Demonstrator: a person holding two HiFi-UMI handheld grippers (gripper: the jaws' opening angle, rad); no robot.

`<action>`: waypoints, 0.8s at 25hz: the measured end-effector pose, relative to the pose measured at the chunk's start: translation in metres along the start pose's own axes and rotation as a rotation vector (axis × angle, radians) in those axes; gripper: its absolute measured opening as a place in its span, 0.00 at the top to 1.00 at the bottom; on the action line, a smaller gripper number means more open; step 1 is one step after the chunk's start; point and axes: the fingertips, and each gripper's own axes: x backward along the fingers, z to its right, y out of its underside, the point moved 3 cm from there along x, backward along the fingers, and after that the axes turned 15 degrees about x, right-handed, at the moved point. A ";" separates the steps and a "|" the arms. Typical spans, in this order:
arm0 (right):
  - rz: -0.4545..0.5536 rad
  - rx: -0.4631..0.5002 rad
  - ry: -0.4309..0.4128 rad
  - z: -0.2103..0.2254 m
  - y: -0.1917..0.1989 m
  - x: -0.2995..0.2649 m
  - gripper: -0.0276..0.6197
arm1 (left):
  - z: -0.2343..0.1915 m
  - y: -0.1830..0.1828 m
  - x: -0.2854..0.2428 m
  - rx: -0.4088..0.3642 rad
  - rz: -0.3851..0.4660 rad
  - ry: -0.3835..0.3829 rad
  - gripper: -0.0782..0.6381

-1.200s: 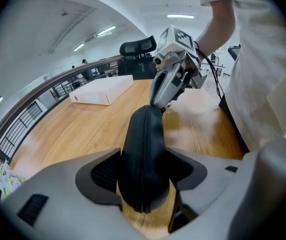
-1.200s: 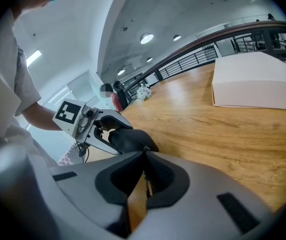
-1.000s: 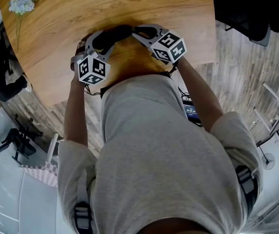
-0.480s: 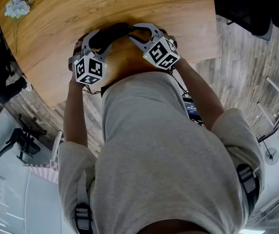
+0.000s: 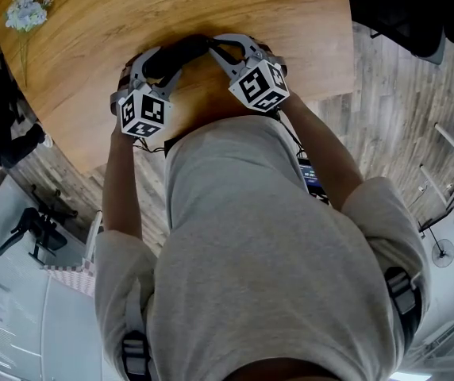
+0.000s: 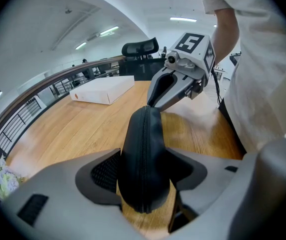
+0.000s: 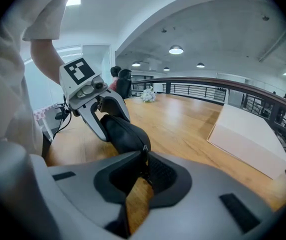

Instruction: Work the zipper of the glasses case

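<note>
Two grippers share the black glasses case over the near edge of the round wooden table. The left gripper stands wide, its pads clamped on the case's sides. The right gripper has just been closing its jaws; they are narrow and pinch the zipper pull at the case's other end. A white box lies well apart.

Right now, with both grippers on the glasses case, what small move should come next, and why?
Probably pull the right gripper gently along the zipper. Its jaws have just been closing and now pinch the zipper pull at the case's end. The left gripper clamps the glasses case across its middle, and the zipper looks closed along the visible stretch.
</note>
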 end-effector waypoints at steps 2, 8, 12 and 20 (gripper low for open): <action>0.007 -0.011 -0.020 0.000 0.000 -0.001 0.88 | 0.000 0.001 0.000 0.002 0.000 -0.001 0.49; 0.085 -0.291 -0.163 0.006 0.006 0.003 0.91 | 0.000 0.001 -0.001 -0.006 0.001 0.003 0.49; 0.103 -0.391 -0.233 0.008 0.011 0.004 0.91 | 0.000 0.001 0.000 -0.011 0.000 0.012 0.49; 0.078 -0.527 -0.282 0.012 0.010 -0.004 0.91 | -0.001 0.000 -0.001 -0.001 0.002 0.011 0.49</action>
